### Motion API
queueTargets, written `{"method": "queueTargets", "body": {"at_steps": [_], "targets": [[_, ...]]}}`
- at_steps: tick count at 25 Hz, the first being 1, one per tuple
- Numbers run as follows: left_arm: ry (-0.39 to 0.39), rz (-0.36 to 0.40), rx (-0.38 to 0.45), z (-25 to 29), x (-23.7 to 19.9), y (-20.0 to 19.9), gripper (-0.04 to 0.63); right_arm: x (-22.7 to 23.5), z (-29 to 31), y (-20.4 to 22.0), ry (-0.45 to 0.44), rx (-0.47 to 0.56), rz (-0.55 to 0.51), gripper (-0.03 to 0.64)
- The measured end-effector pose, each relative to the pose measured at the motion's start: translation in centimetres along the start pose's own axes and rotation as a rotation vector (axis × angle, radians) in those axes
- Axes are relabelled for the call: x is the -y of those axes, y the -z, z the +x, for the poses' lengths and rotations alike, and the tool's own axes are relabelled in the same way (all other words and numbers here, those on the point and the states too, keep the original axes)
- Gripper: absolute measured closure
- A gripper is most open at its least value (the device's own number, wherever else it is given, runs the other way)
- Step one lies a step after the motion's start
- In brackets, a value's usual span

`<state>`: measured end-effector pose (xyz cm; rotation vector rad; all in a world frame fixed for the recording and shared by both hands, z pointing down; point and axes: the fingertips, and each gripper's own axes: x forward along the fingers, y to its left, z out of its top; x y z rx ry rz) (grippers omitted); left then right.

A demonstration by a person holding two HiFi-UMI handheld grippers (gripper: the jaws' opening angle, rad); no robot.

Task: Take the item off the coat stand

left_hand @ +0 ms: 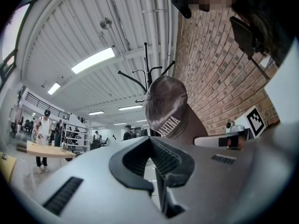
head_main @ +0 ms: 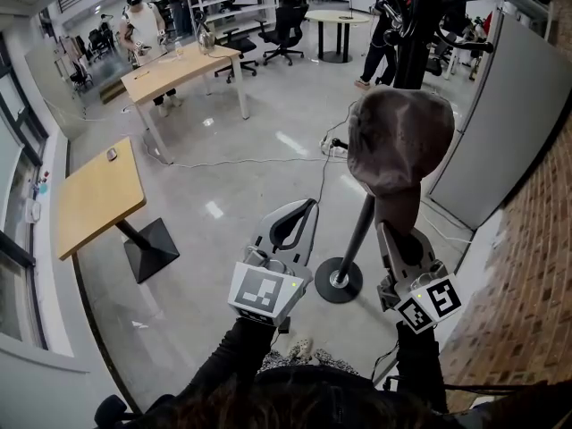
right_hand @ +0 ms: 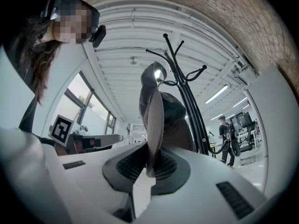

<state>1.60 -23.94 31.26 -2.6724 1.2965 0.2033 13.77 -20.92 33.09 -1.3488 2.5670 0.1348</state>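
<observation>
A brown-grey cap (head_main: 398, 137) is held up in front of the black coat stand (head_main: 416, 34), below its hooks. My right gripper (head_main: 388, 229) is shut on the cap's brim from underneath. In the right gripper view the brim (right_hand: 154, 125) stands edge-on between the jaws of the right gripper (right_hand: 150, 164), and the coat stand (right_hand: 187, 97) rises just behind. My left gripper (head_main: 311, 206) hovers left of the pole with its jaws shut and nothing in them. In the left gripper view the cap (left_hand: 166, 106) sits ahead of the left gripper (left_hand: 156, 171), with the stand's hooks (left_hand: 147, 69) above.
The stand's round base (head_main: 338, 280) rests on the grey floor between my grippers. A brick wall (head_main: 536, 266) and a white panel (head_main: 509, 114) close off the right. Wooden tables (head_main: 98, 195) (head_main: 179, 70) stand to the left, and a cable with a power strip (head_main: 335, 146) lies on the floor. People stand at the back.
</observation>
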Motion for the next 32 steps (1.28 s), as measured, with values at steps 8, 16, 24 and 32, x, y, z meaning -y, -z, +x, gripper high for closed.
{"method": "queueTargets", "body": {"at_steps": [8, 16, 24, 32], "targets": [[0.009, 0.003, 0.002, -0.2, -0.4, -0.1, 0.589, -0.4, 0.5, -0.3, 0.008, 0.002, -0.015, 0.591], [0.005, 0.004, 0.004, -0.5, -0.1, -0.1, 0.589, -0.6, 0.3, -0.2, 0.004, -0.003, -0.019, 0.591], [-0.009, 0.000, 0.006, -0.9, -1.1, -0.1, 0.589, -1.2, 1.1, -0.1, -0.006, -0.011, -0.021, 0.591], [-0.014, -0.002, 0.006, -1.0, -1.6, 0.1, 0.589, -1.2, 1.4, 0.3, -0.007, -0.012, -0.016, 0.591]]}}
